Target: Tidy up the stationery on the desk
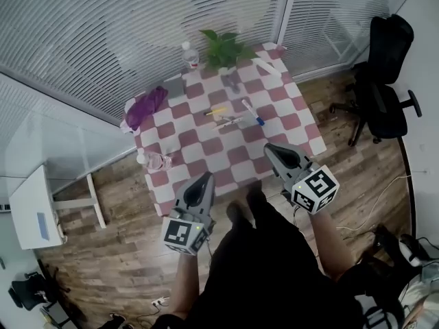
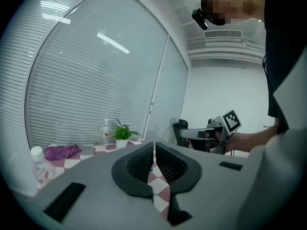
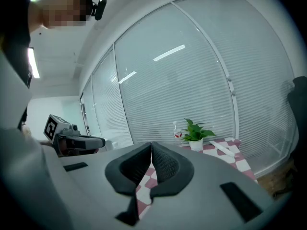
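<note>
Apparent pens (image 1: 252, 111) lie beyond left tool (image 1: 205, 176) and right tool (image 1: 269, 147).

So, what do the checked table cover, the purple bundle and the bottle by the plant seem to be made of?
Checked table cover: likely matte cloth; its edges seem to drape over the sides.
Purple bundle: probably fabric, as it lies crumpled in folds.
Bottle: looks like clear plastic with a white cap, though glass is possible.
</note>
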Demonstrator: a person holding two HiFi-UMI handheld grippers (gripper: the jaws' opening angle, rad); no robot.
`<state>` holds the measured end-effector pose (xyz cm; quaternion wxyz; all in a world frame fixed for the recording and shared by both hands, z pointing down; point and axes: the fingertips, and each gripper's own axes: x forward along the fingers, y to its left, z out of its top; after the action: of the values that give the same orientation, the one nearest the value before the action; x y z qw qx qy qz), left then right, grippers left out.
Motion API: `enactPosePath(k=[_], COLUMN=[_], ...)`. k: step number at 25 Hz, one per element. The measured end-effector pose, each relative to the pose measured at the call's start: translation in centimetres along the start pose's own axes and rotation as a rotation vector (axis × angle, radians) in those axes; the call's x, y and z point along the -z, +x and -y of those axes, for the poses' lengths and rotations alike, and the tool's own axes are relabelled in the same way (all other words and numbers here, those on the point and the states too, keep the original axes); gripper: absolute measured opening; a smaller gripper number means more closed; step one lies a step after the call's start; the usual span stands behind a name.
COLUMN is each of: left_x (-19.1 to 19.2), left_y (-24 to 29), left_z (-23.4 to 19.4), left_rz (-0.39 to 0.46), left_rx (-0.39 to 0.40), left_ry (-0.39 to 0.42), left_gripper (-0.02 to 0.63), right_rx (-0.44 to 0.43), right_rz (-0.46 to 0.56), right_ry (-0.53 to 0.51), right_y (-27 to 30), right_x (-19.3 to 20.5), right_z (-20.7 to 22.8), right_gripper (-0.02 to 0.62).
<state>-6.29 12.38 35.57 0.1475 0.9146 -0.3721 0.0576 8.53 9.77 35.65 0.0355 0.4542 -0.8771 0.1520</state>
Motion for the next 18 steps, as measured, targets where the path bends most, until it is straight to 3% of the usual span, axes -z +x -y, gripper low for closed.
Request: enactPosePath(k=[5, 9, 18], left_x=[-3.4, -3.6, -4.6], left_y=[4.5, 7.6, 12.0], left_z=[-1.1, -1.5, -1.7], left_rz=[0.030, 0.016, -0.003], left_rx=[-0.041, -0.054, -0.112], left_ry=[0.002, 0.038, 0.021], left_gripper=[0.043, 0.043, 0.043], right_rx=[-0.035, -0.057, -0.100], right_rz=[-0.041, -0.079, -0.157], right_ry=[-0.032, -0.023, -0.013], right_y=[3.2, 4.7, 7.4], right_x=[-1.1, -0.9, 1.3], right_z=[4.3, 7.5, 12.3], right_gripper=[0.023, 0.023, 0.023])
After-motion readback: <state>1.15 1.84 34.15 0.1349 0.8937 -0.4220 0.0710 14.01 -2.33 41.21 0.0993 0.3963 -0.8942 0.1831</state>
